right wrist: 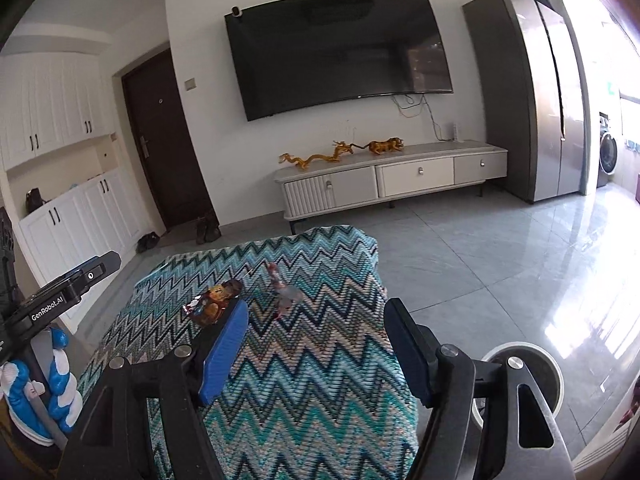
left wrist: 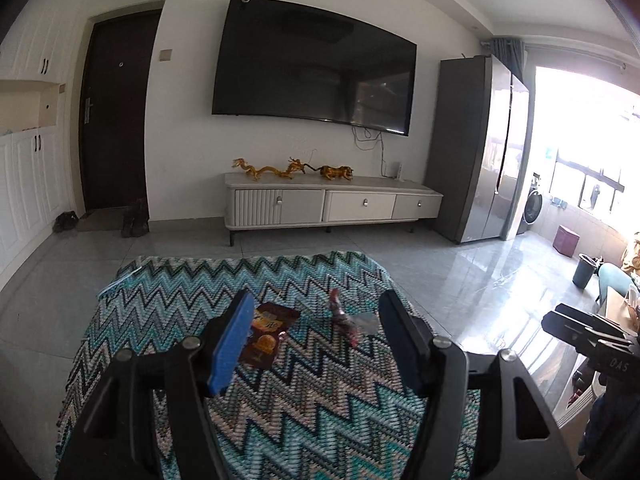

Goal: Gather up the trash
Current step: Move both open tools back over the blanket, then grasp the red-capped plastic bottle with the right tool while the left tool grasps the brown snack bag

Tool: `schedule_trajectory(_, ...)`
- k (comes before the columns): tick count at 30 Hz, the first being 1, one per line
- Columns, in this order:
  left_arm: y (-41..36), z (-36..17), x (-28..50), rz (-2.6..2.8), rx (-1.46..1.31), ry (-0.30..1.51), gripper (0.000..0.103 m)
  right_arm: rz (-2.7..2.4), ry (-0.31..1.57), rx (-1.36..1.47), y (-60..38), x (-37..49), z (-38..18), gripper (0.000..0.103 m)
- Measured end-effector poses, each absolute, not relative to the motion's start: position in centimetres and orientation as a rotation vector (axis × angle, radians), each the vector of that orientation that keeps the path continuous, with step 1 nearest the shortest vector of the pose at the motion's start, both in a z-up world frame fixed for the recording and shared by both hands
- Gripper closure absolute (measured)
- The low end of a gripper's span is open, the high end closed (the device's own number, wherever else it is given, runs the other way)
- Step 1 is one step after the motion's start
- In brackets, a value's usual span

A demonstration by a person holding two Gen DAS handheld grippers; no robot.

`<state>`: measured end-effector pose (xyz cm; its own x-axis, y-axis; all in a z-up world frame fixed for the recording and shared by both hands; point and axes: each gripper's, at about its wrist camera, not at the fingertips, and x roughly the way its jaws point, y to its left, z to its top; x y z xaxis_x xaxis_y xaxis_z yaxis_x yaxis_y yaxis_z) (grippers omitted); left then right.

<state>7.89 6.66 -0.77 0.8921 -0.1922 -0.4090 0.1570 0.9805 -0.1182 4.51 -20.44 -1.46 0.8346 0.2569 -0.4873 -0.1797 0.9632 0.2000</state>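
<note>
- Our left tongs point(left wrist: 316, 344) stand wide with nothing between the pads; our right tongs point(right wrist: 316, 348) stand wide too, likewise empty.
- Both hover above the bench under its zigzag cloth point(left wrist: 280, 400).
- Ahead on the cloth lie a brown snack wrapper point(left wrist: 268, 334) and, just beside it, a crumpled red wrapper point(left wrist: 346, 320).
- Beyond, a TV cabinet point(left wrist: 332, 202) stands under a wall-mounted television point(left wrist: 316, 64).

The left gripper point(left wrist: 316, 332) hangs with its fingers point(left wrist: 234, 340) spread and empty over a zigzag-patterned desk point(left wrist: 304, 412). At twelve o'clock between them lie a brown snack wrapper point(left wrist: 272, 330) and a crumpled red wrapper point(left wrist: 346, 318), just apart. The right gripper point(left wrist: 592, 334) shows at three o'clock.
</note>
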Motion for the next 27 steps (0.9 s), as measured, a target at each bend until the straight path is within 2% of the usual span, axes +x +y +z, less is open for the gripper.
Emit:
schedule_trajectory(10, 15.8, -4.1, 9.7, -0.026, -0.167, 0.527, 0.04, 0.305, 0.59, 0.101, -16.8, 6.8, -2.6, 0.034)
schedule_trajectory(14, 18.0, -5.8, 11.2, 0.005, -0.171, 0.579, 0.035, 0.328, 0.617, 0.086, -16.0, 8.4, -3.4, 0.034)
schedule_trajectory(18, 18.1, -8.0, 13.2, -0.025, -0.134, 0.642, 0.033, 0.349, 0.649, 0.068, -15.4, 10.3, -4.4, 0.034)
schedule_trajectory(27, 13.5, -11.9, 19.3, -0.166, -0.029, 0.757, 0.03, 0.406, 0.731, 0.042, -14.1, 16.0, -7.8, 0.034)
